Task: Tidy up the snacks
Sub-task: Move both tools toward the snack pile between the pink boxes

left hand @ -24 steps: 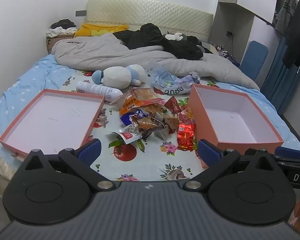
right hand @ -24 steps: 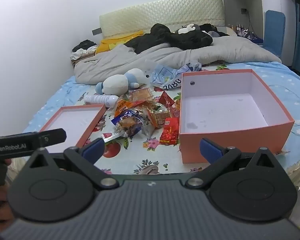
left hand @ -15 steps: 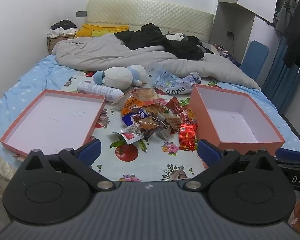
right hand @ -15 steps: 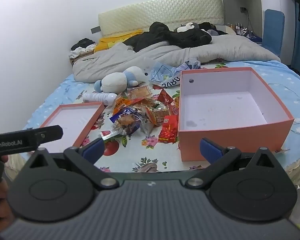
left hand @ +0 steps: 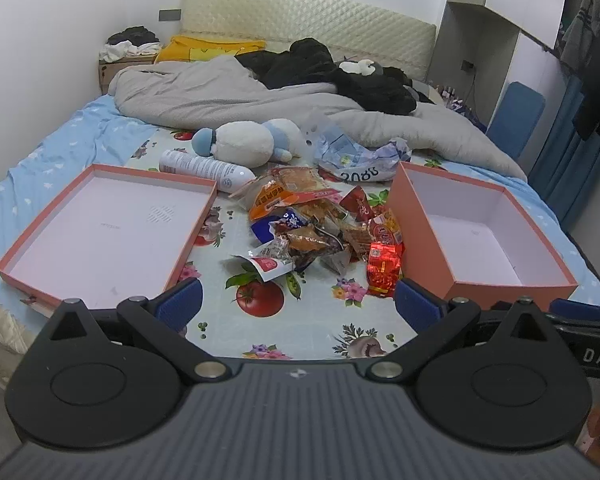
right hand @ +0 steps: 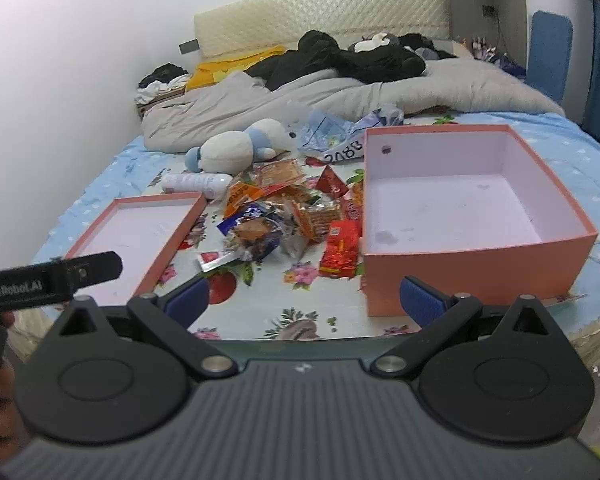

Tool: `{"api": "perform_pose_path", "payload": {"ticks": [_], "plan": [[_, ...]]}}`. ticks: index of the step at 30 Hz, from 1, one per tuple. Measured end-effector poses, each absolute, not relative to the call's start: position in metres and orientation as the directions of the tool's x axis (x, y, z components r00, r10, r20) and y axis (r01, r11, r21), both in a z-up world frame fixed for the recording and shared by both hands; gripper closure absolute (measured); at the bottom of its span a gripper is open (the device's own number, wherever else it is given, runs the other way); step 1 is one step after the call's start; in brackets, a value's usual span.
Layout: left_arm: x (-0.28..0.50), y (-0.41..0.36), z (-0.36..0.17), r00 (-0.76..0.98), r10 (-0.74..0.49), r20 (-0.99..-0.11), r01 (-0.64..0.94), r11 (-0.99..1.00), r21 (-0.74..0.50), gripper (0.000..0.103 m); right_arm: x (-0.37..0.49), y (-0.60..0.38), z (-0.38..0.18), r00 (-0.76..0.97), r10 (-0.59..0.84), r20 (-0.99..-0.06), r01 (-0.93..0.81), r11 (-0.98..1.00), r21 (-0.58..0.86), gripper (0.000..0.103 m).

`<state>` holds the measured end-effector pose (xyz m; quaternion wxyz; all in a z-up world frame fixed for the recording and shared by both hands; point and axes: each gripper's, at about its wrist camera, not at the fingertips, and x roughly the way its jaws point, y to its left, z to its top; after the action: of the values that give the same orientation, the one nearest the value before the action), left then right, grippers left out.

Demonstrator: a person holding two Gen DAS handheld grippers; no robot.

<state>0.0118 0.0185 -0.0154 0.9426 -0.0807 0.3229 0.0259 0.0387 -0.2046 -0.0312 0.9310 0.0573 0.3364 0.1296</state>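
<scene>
Deep pink box holding nothing, shallow pink lid likewise, snack packets heaped between them on the bed, left gripper and right gripper both spread wide near the bed's edge, gripping nothing.

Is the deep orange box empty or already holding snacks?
Empty: the deep orange box shows only its bare pale floor; the snack pile lies outside, beside it.

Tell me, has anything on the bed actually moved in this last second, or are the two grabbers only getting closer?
Nothing on the bed moved. Both views show the scene slightly closer and higher, so the left gripper and right gripper have edged toward the snack pile. Both stay open and empty. The deep box, the shallow lid, the plush toy and the bottle lie as before.
</scene>
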Motion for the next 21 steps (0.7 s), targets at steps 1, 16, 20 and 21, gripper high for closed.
{"api": "perform_pose_path", "payload": {"ticks": [1, 16, 20, 21], "plan": [[0.0118, 0.0192, -0.0145, 0.790, -0.004, -0.613, -0.100, 0.986, -0.136, 0.000, 0.0393, -0.2023, -0.0307, 0.742, 0.278, -0.610, -0.203, 0.960, 0.191, 0.000], [0.0042, 0.0285, -0.0065, 0.808, -0.015, -0.589, -0.094, 0.984, -0.153, 0.000, 0.0345, -0.1982, -0.0260, 0.757, 0.241, -0.607, -0.152, 0.969, 0.195, 0.000], [0.0045, 0.0258, -0.0085, 0.811, -0.020, -0.584, -0.085, 0.985, -0.152, 0.000, 0.0340, -0.1976, -0.0273, 0.759, 0.238, -0.606, -0.148, 0.969, 0.196, 0.000], [0.0046, 0.0261, -0.0085, 0.814, -0.019, -0.581, -0.084, 0.985, -0.150, 0.000, 0.0334, -0.1978, -0.0290, 0.760, 0.232, -0.607, -0.143, 0.971, 0.191, 0.000]]}}
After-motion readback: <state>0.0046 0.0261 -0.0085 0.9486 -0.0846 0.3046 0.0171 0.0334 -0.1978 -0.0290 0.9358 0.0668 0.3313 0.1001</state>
